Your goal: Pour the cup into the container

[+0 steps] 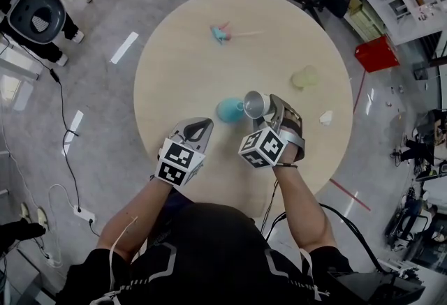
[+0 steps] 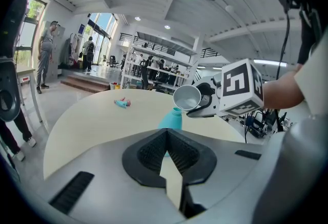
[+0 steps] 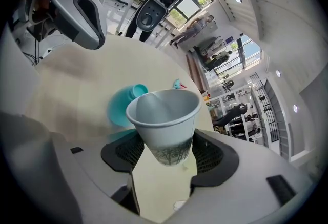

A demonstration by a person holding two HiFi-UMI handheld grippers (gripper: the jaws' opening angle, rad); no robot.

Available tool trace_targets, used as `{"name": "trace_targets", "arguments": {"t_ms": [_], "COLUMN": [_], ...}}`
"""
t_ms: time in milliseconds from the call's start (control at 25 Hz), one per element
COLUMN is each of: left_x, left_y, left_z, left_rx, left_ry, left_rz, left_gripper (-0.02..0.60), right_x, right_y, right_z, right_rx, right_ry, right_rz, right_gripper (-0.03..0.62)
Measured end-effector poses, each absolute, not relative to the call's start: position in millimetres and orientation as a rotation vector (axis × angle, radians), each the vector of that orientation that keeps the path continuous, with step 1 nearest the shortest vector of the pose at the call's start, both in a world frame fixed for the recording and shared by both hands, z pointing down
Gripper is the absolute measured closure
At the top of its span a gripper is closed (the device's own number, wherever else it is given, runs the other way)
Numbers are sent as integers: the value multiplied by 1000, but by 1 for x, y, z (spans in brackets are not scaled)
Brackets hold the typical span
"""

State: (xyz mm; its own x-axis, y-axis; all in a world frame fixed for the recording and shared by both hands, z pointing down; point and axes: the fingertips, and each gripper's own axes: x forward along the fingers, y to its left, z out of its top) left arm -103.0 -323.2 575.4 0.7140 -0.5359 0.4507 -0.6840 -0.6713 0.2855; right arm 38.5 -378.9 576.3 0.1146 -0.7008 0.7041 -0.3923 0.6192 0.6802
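Note:
My right gripper [image 1: 269, 107] is shut on a white paper cup [image 1: 255, 102] with a tree print, its pads [image 3: 207, 154] pressing the cup's lower wall. The cup [image 3: 164, 120] is tipped sideways, with its mouth toward the teal container [image 1: 229, 109] just to its left. I see nothing inside the cup. The container [image 3: 123, 105] stands on the round table [image 1: 181, 66] and has a narrow neck. In the left gripper view the cup [image 2: 187, 97] hangs just above the container's [image 2: 171, 119] neck. My left gripper [image 1: 199, 128] hovers at the near table edge, shut and holding nothing.
A small teal and pink item [image 1: 221, 33] lies at the table's far side. A pale yellow-green object [image 1: 304, 77] and a white scrap [image 1: 326, 117] sit at the right. On the floor are a red box [image 1: 376, 54] and a chair [image 1: 36, 12]. People stand far off.

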Motion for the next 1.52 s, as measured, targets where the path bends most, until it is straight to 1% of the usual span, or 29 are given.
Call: {"name": "trace_targets", "arguments": {"t_ms": [1520], "left_x": [-95], "left_y": [-317], "left_z": [567], "left_rx": [2519], "left_ry": [-871], "left_rz": [408], "left_gripper": [591], "right_x": [39], "right_y": [-383], "right_z": [570], "right_rx": [935], "right_ry": [-1438], "right_rz": [-384], "right_gripper": [295]}}
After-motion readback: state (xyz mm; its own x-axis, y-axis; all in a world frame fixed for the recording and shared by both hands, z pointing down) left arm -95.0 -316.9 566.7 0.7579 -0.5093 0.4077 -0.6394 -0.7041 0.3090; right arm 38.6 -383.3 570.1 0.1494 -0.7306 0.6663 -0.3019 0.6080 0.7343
